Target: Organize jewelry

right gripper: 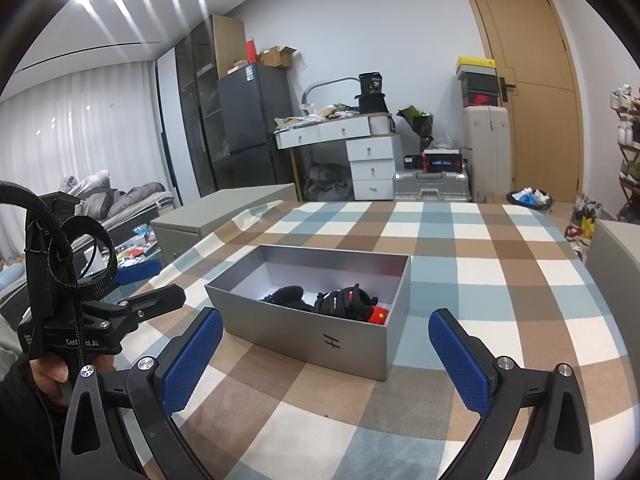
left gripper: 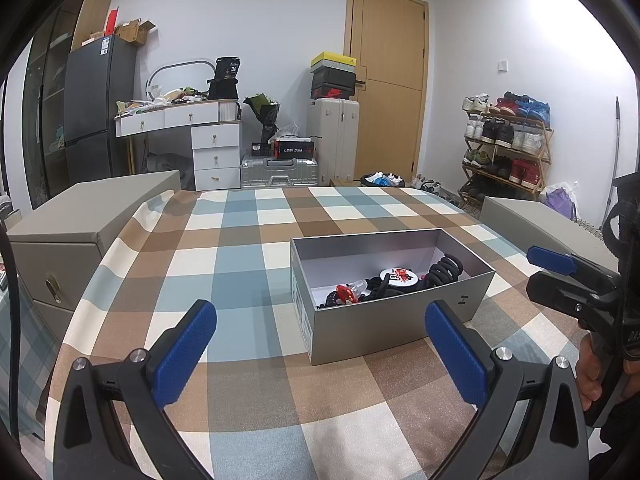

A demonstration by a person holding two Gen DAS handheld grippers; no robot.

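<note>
An open grey box (left gripper: 400,320) stands on the checked tablecloth (left gripper: 240,272); it also shows in the right wrist view (right gripper: 304,332). Inside lie black bead strings (left gripper: 442,270), a round white and red piece (left gripper: 398,277) and a small red item (left gripper: 346,294); the right wrist view shows the black pile (right gripper: 344,300). My left gripper (left gripper: 320,344) is open and empty, just in front of the box. My right gripper (right gripper: 326,356) is open and empty, also in front of the box. Each gripper shows at the edge of the other's view.
Grey storage boxes stand at the table's left (left gripper: 80,220) and right (left gripper: 552,224). Behind are a white dresser (left gripper: 200,136), suitcases (left gripper: 280,168), a wooden door (left gripper: 388,80) and a shoe rack (left gripper: 508,148).
</note>
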